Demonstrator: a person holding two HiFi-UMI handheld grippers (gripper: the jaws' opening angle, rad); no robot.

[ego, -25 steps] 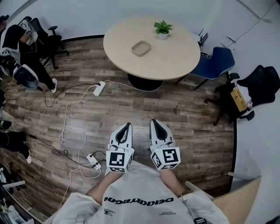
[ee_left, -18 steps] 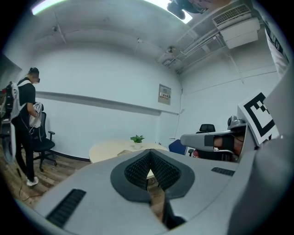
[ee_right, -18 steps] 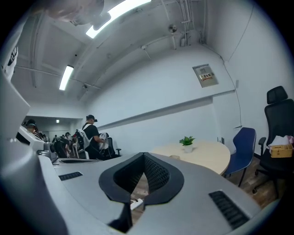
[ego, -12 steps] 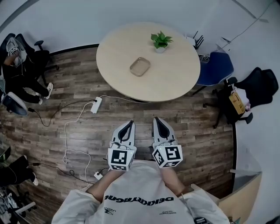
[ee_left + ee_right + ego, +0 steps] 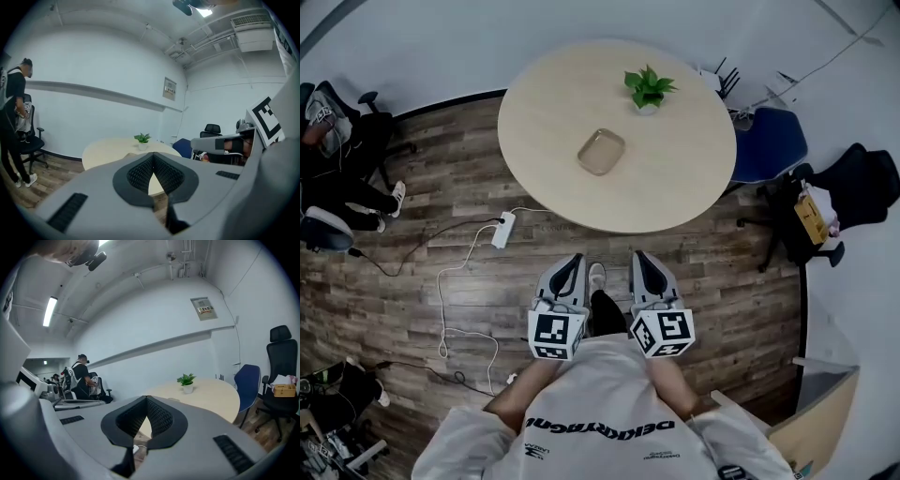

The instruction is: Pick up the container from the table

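Between the pads of my left gripper there is nothing, and its jaws are pressed tight together. My right gripper is the same, clenched on nothing. Seen from the head view, both hang side by side over the wood floor, just short of the near edge of the round table. My shoe shows between them.

The tabletop is pale and bare in most places. The container lies near its middle, a bit toward the left edge, well apart from both grippers. It is a flat dish with round corners, open side up. Its long side runs from near left to far right, pointing about at the little green plant by the far edge.

White walls go round the room. A blue chair is tucked in at the table's right edge. A black chair with a yellow box stands farther right. A white power strip and its cords lie on the floor at the left.

A person in black at the far left is partly cut off. In both gripper views my own jaws cover most of the tabletop, so the dish is hard to make out there. I cannot tell if anything is in it.
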